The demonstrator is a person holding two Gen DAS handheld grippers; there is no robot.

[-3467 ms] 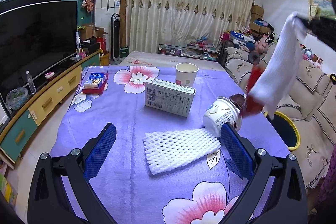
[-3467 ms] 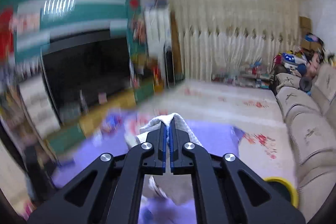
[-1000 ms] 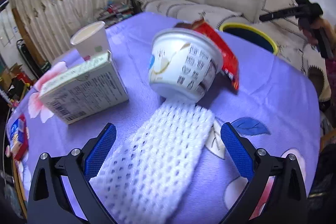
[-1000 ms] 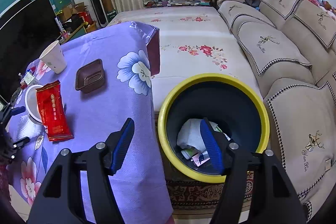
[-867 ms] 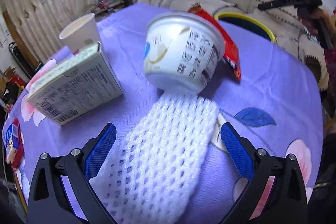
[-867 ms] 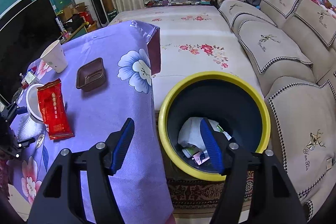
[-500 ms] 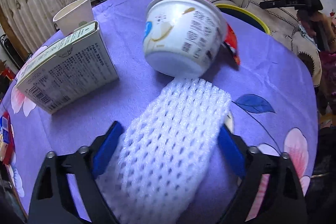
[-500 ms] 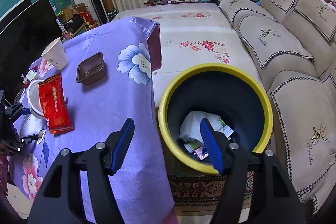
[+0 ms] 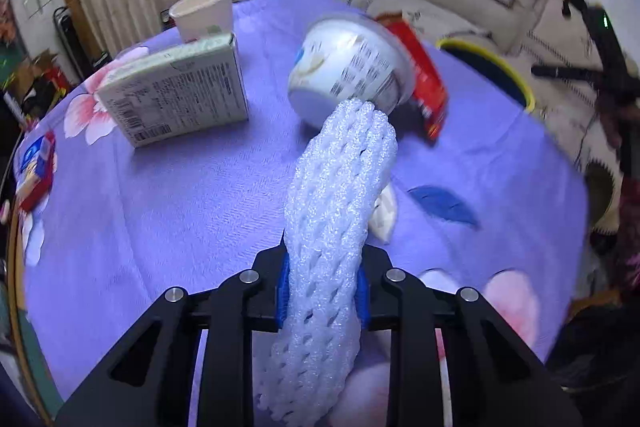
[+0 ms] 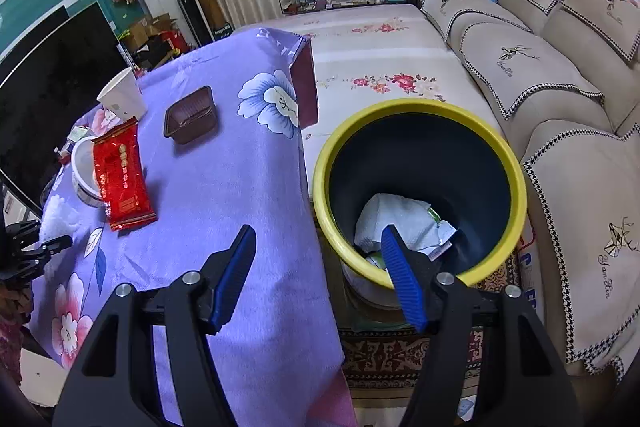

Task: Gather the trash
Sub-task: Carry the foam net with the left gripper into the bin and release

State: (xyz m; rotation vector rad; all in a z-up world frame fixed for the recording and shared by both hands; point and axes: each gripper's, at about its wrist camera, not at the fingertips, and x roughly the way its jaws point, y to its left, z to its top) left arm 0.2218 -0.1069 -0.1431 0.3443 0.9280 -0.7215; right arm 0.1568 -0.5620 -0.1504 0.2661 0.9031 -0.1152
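My left gripper [image 9: 322,285] is closing on a white foam net sleeve [image 9: 340,187], and its blue pads squeeze the sleeve's lower part. The sleeve's far end reaches a tipped white paper bowl [image 9: 348,71] with a red snack wrapper [image 9: 424,83] behind it. My right gripper [image 10: 320,267] stands open with nothing between its fingers, at the table's edge beside the yellow-rimmed bin [image 10: 420,107]. A white cloth [image 10: 396,223] and scraps lie in the bin. The right wrist view also shows the red wrapper [image 10: 120,175] resting on the bowl [image 10: 82,175].
On the purple flowered tablecloth [image 9: 180,195] stand a printed carton [image 9: 176,95] and a paper cup [image 9: 204,13]. A brown plastic tray [image 10: 190,115] lies near the far edge. A beige sofa [image 10: 540,75] runs along the right, a television [image 10: 52,67] at left.
The left gripper's jaws have closed from wide open onto the foam sleeve, bunching it into a narrow roll. The right gripper has drifted slightly and stays open over the bin's edge.
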